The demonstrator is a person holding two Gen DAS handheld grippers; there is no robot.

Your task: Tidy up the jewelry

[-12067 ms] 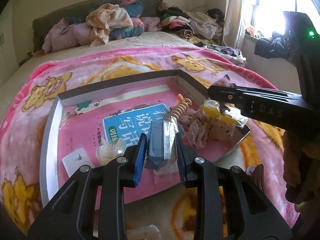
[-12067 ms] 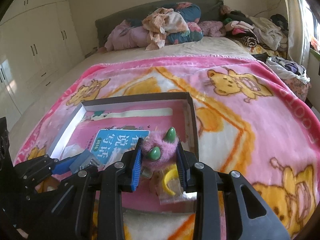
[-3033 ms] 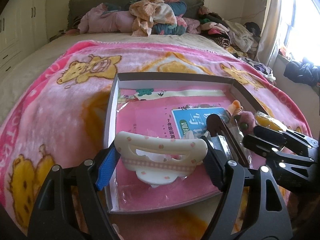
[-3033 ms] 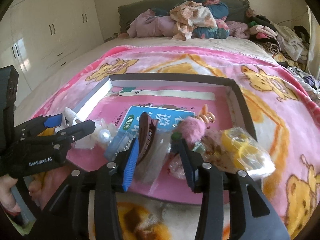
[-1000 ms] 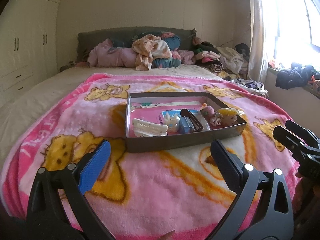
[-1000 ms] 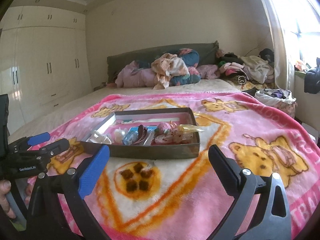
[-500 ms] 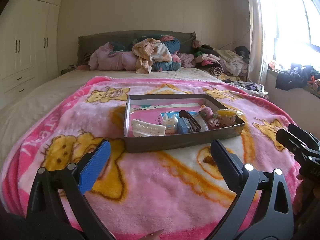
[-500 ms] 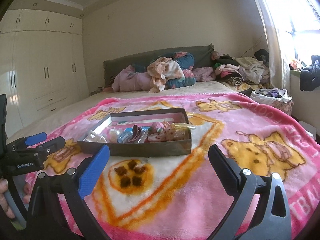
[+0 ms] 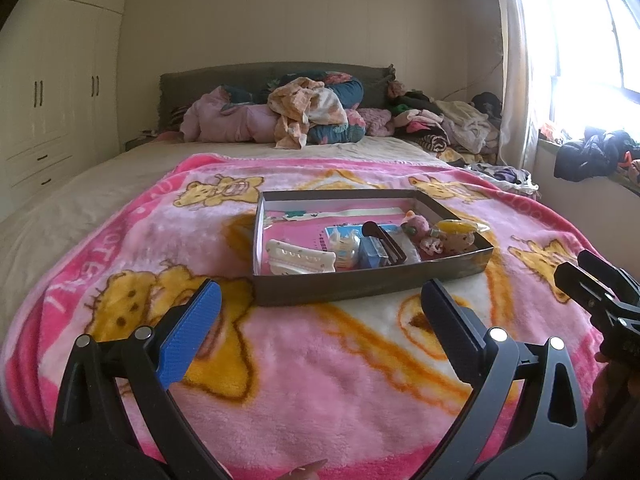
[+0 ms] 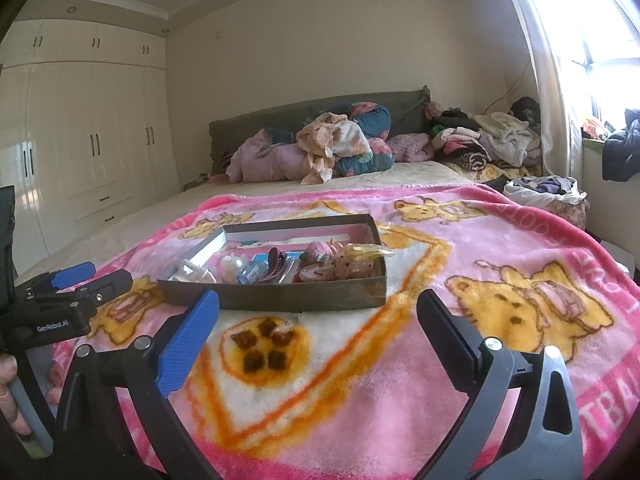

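Note:
A shallow grey box (image 9: 360,282) sits on the pink blanket, also in the right wrist view (image 10: 280,298). It holds a cream hair claw (image 9: 300,258), a brown clip (image 9: 384,240), a blue packet (image 9: 372,254), a pink fuzzy piece (image 9: 418,224) and a yellow bagged item (image 9: 460,230). My left gripper (image 9: 320,308) is open and empty, pulled back in front of the box. My right gripper (image 10: 316,320) is open and empty, also back from the box; it shows at the right edge of the left wrist view (image 9: 600,284).
The pink cartoon blanket (image 9: 320,380) covers the bed. Piled clothes and bedding (image 9: 304,120) lie at the headboard. White wardrobes (image 10: 80,140) stand at the left. A window (image 9: 592,52) and clothes on its sill are at the right.
Both grippers have drawn a little further back from the box and stay open. Earlier the left one set the cream hair claw in the box and the right one the brown clip.

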